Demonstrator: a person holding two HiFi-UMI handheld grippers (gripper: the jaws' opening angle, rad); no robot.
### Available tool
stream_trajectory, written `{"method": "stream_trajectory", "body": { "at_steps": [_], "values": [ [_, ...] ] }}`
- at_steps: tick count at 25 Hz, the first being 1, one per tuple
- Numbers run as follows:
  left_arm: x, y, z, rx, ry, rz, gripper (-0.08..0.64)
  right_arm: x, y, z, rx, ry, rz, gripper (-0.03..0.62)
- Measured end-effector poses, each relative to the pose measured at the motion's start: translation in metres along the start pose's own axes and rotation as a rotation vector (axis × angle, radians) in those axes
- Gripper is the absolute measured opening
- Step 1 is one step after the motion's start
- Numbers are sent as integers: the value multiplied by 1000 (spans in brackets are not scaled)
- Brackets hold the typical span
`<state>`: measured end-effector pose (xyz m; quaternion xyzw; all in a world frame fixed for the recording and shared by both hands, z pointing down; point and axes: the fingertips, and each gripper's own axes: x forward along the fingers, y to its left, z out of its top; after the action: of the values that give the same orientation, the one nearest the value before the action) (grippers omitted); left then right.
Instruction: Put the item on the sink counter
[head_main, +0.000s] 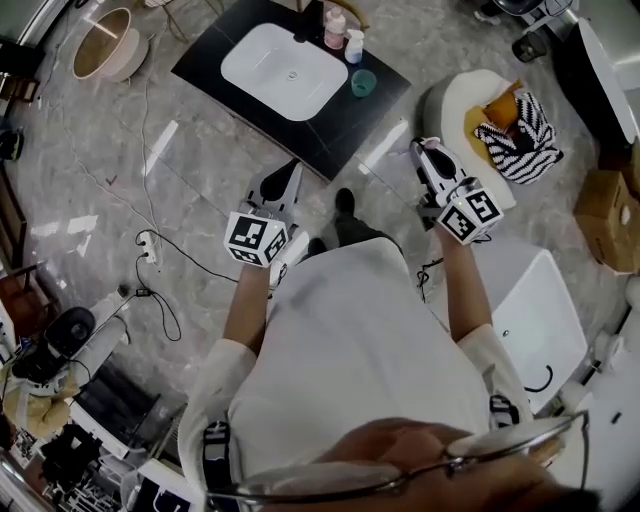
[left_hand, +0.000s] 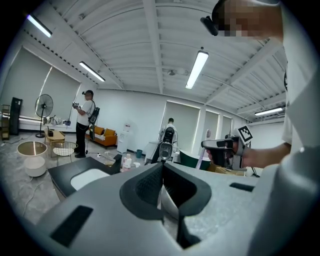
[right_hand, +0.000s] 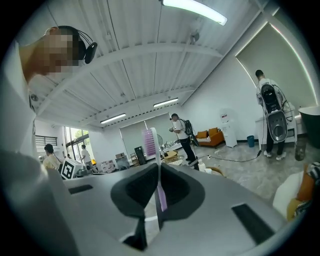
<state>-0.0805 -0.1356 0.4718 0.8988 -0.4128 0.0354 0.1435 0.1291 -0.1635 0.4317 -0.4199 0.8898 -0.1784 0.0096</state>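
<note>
Furthest left for me is the left hand-held gripper (head_main: 283, 185), aimed roughly at the sink, its jaws brought together on nothing; I take it to be a spare hand for now. Just past it stands the black worktop (head_main: 345, 140) with its white basin (head_main: 285, 70). Two bottles (head_main: 335, 28) and a teal cup (head_main: 363, 83) are bunched at the far right corner, which leaves the near dark margin bare; that looks to me like the sensible landing spot. To the right, the right hand-held gripper (head_main: 432, 155) is narrowed onto the toothbrush (right_hand: 149, 145). The handle is pinched between the pads and the pinkish-purple bristled head stands up beyond the jaws, I would guess so the bristles touch nothing on the way. The toothbrush is in that grip, well apart from the worktop, so the placing is not yet done. As for writing, I can read none. The marker cube (head_main: 257, 238) carries only black-and-white squares, and the bottle labels are too small to make out.
</note>
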Motion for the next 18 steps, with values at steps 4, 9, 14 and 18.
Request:
{"method": "stream_trajectory", "body": {
  "at_steps": [4,9,14,18],
  "values": [
    [32,17,3,-6,22,21,5,39,-42,-7,17,41,25,25],
    [67,31,2,-10,56,50,5,90,-99,-23,58,83,36,26],
    [95,39,-3,-42,84,94,5,135,-150,-44,95,128,36,26],
    [114,46,-9,-52,107,123,5,169,-182,-65,109,159,19,26]
  ]
}}
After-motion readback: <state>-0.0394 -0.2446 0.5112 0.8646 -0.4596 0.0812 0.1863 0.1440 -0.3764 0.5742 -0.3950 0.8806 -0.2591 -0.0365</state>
